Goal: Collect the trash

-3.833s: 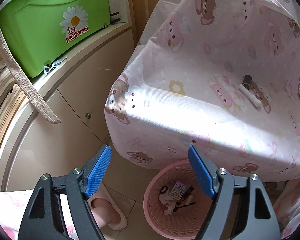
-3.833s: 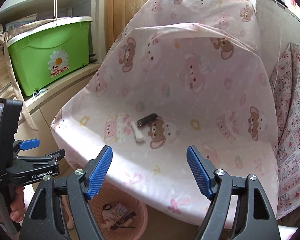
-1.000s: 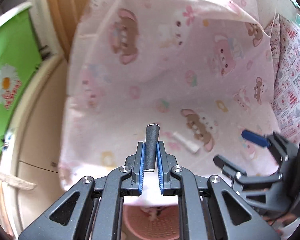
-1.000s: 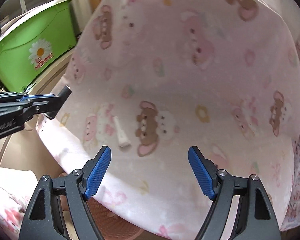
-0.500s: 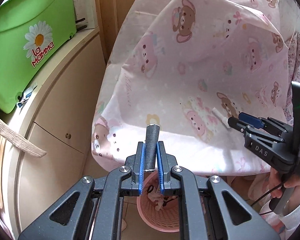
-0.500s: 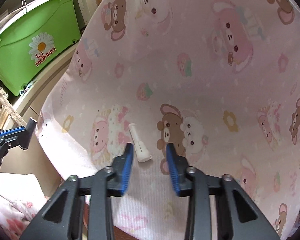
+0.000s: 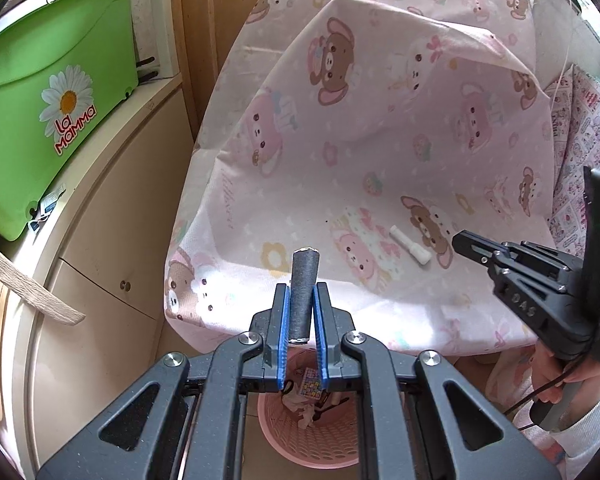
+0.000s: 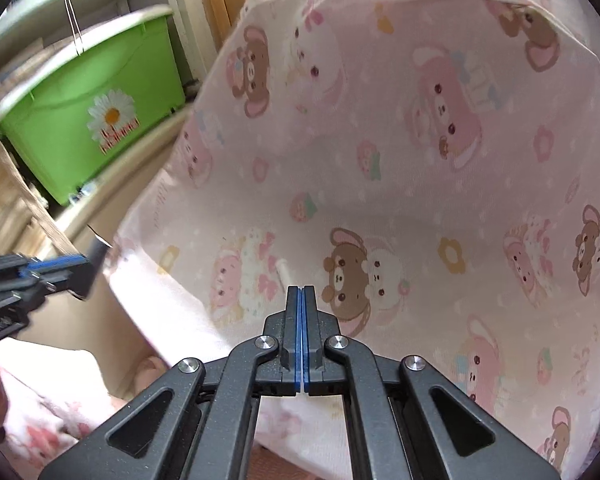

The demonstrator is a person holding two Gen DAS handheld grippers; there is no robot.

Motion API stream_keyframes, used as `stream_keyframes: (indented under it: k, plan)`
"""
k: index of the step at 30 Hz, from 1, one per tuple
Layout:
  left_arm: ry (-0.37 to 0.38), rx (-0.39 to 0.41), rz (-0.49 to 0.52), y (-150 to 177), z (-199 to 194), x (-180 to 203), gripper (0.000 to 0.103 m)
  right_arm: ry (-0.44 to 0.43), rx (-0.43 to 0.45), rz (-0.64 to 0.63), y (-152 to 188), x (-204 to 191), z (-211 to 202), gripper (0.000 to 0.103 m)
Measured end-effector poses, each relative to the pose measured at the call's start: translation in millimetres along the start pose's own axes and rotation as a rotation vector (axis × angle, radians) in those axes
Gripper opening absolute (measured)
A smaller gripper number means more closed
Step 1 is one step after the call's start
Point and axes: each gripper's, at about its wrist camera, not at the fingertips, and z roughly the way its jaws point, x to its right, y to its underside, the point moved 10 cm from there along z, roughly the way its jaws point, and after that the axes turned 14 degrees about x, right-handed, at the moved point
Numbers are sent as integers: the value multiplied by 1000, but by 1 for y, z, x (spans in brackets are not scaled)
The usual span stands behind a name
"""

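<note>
At far left I see 1 green bin (image 7: 40, 92) on the cabinet. My left claw (image 7: 300, 312) pinches 1 dark grey roll (image 7: 302, 292) above 1 pink basket (image 7: 312, 436) holding scraps. 1 white tube (image 7: 410, 245) lies on the pink sheet (image 7: 360, 160). My right claw (image 8: 301, 304) has just closed, gripping nothing.

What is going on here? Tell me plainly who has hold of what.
A person is clearing trash off the pink bear-print cloth with two tools. The left hand-held gripper is shut on a dark grey cylinder, above the pink basket. The right hand-held gripper has just been closing and is now shut with nothing between its jaws. The small white tube lies loose on the cloth beside its tips.
</note>
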Motion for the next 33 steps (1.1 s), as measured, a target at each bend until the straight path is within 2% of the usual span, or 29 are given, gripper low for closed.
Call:
stream_keyframes:
  k: [5, 10, 14, 16, 17, 19, 20, 21, 28, 30, 33]
  plan:
    - [5, 38, -11, -3, -7, 5, 11, -182, 46, 176, -16, 8, -27, 1]
    - [7, 54, -41, 6, -7, 6, 11, -289, 36, 330, -17, 19, -34, 1]
    - [-14, 45, -42, 22, 3, 3, 11, -184, 13, 269, -11, 24, -27, 1]
    - [-16, 27, -61, 31, 9, -1, 11, -83, 2, 171, -6, 25, -20, 2]
    - [-20, 21, -71, 34, 12, -3, 11, -66, -10, 123, -5, 23, -17, 5]
    - [-33, 20, -77, 39, 14, -9, 11, -56, -45, 16, -1, 11, -6, 22]
    - [-41, 22, -78, 40, 14, -11, 11, -46, -51, -27, 0, 6, -2, 42]
    - [-46, 24, -79, 41, 14, -13, 11, -29, -40, -62, 0, 2, 2, 54]
    - [-77, 25, -76, 48, 15, -23, 11, 11, -95, -142, 11, -6, 38, 53]
    - [-73, 20, -83, 50, 16, -25, 11, 12, -113, -165, 19, -9, 43, 39]
    - [-75, 14, -88, 51, 17, -27, 11, 32, -130, -201, 29, -11, 50, 35]
